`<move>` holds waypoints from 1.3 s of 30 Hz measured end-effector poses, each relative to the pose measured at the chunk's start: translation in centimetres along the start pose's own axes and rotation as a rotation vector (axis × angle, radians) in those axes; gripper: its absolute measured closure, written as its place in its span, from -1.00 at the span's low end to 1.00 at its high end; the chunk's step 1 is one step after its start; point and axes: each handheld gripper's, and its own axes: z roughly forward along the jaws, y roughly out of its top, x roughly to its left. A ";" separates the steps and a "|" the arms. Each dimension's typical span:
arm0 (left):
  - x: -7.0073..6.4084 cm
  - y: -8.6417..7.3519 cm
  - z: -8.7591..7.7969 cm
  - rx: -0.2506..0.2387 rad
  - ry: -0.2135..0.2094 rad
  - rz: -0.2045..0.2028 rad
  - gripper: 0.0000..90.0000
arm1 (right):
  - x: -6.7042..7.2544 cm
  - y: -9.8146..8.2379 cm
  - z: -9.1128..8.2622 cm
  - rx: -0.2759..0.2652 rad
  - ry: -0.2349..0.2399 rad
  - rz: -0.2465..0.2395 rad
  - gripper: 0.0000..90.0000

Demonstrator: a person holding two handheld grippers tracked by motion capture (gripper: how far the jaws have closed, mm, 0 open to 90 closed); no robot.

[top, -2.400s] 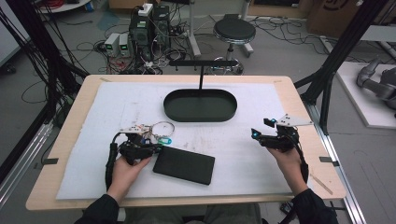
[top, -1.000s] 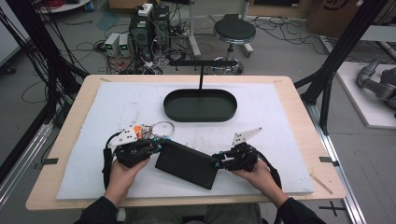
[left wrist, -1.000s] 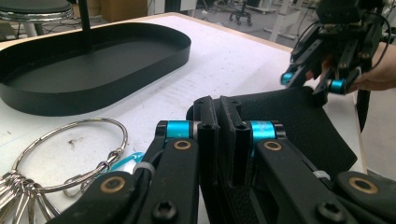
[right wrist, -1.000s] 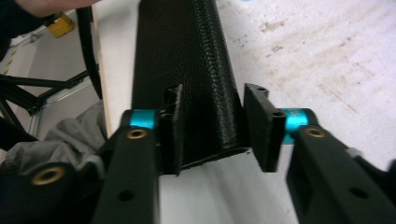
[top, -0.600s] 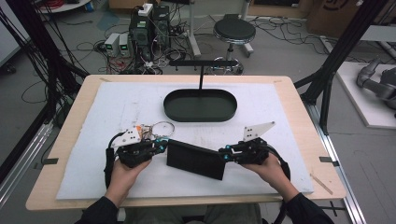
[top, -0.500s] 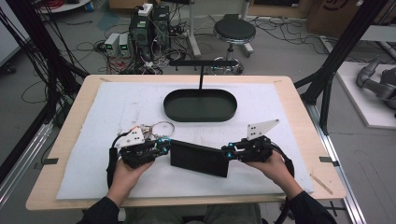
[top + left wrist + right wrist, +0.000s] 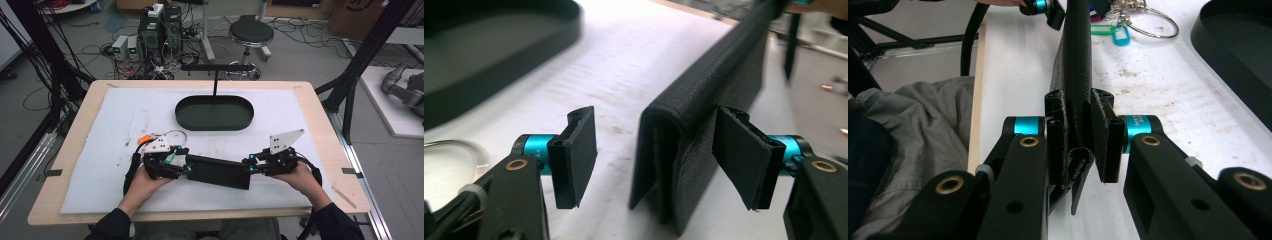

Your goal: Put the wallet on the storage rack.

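A black textured wallet stands on its long edge above the white mat, between the two hands. My right gripper is shut on its right end; in the right gripper view both pads of that gripper press the wallet from either side. My left gripper is at the other end. Its jaws have just been opening, and in the left gripper view the gripper now straddles the wallet. The left pad stands clear of the wallet and the right pad is close beside it.
A key ring with coloured tags lies on the mat just behind the left hand. A black oval tray sits at the middle back, with a T-shaped stand behind it. The table's near edge lies right below both hands.
The right gripper came in from the right, closed on the flat-lying wallet and tipped it up on edge. The left gripper slid to the wallet's left end and its jaws spread.
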 end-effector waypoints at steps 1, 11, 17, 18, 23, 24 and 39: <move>0.0 0.0 0.2 0.010 -0.015 -0.001 -0.23 | 0.0 0.0 0.0 0.001 0.001 -0.002 0.76; -0.5 -0.2 0.6 0.046 -0.101 0.064 0.57 | -0.7 -0.9 -0.1 0.002 -0.006 0.040 0.61; -0.3 -0.3 0.1 -0.022 -0.130 0.018 0.66 | -1.4 -1.5 -1.0 -0.084 -0.060 0.116 0.06; -0.3 -0.3 0.0 -0.033 -0.127 0.019 0.67 | -1.7 -1.8 -1.3 -0.105 -0.076 0.131 -0.01; -0.4 0.1 -1.1 -0.100 -0.124 0.023 0.67 | -2.1 -2.3 -1.5 -0.123 -0.111 0.179 -0.17; -0.4 0.2 -1.3 -0.113 -0.129 0.025 0.67 | -2.2 -2.4 -1.4 -0.134 -0.107 0.196 -0.20; -0.8 1.0 -2.8 -0.300 -0.183 0.018 0.67 | -1.6 -1.1 0.7 -0.244 -0.044 0.229 -0.20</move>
